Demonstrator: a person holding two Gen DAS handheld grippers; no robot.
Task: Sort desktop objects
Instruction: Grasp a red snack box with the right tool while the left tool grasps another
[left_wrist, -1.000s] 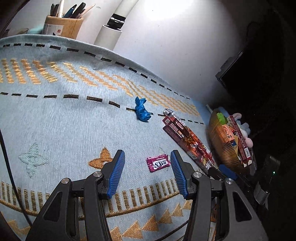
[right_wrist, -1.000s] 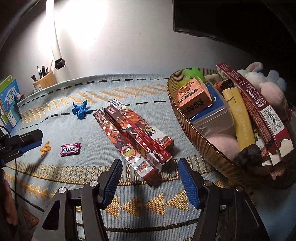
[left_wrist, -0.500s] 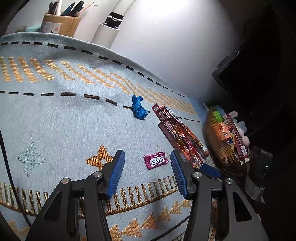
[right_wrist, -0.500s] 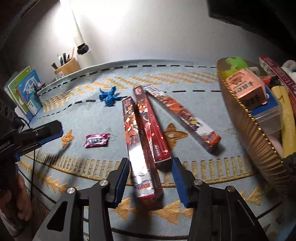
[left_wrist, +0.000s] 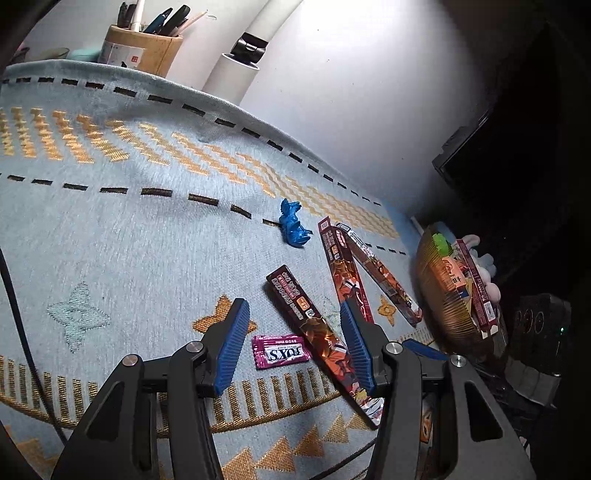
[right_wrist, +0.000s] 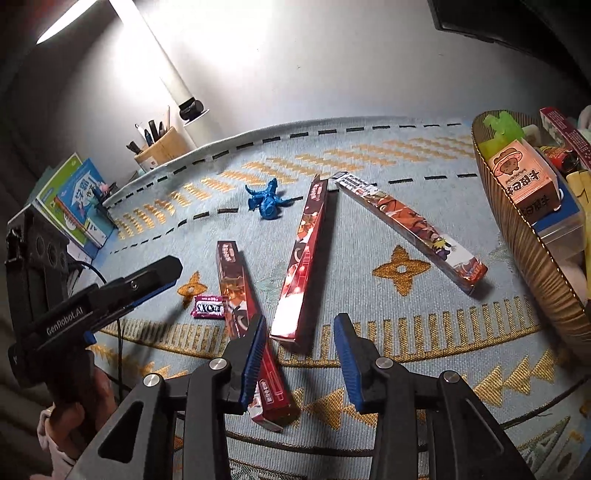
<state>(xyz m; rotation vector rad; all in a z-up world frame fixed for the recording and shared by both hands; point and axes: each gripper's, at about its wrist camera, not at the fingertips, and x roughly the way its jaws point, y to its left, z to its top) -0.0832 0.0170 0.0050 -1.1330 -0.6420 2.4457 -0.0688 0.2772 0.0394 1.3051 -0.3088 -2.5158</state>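
Candy (left_wrist: 281, 351) in its pink crinkly wrapper is lying flat on the patterned cloth (left_wrist: 122, 258), framed between the spread, empty jaws of the left gripper (left_wrist: 295, 345); it is looking light, soft and slippery, so pinching across its short width at the middle is probably suiting it better than nipping a twisted end. At its three o'clock, the nearest long box (left_wrist: 317, 332) is just beside it, perhaps touching, and is crowding the right-hand jaw. Two more long boxes, the middle one (right_wrist: 304, 266) and the far one (right_wrist: 410, 230), are fanning out toward one o'clock; being thin cardboard, they are likely stiff yet light, best taken across the narrow sides near mid-length. The right gripper (right_wrist: 300, 356) is hanging released over the near ends of two boxes, gripping nothing. A blue toy figure (left_wrist: 293, 229) is sitting well apart at twelve o'clock, and the crowded basket (right_wrist: 524, 236) is waiting at three o'clock in the right wrist view.
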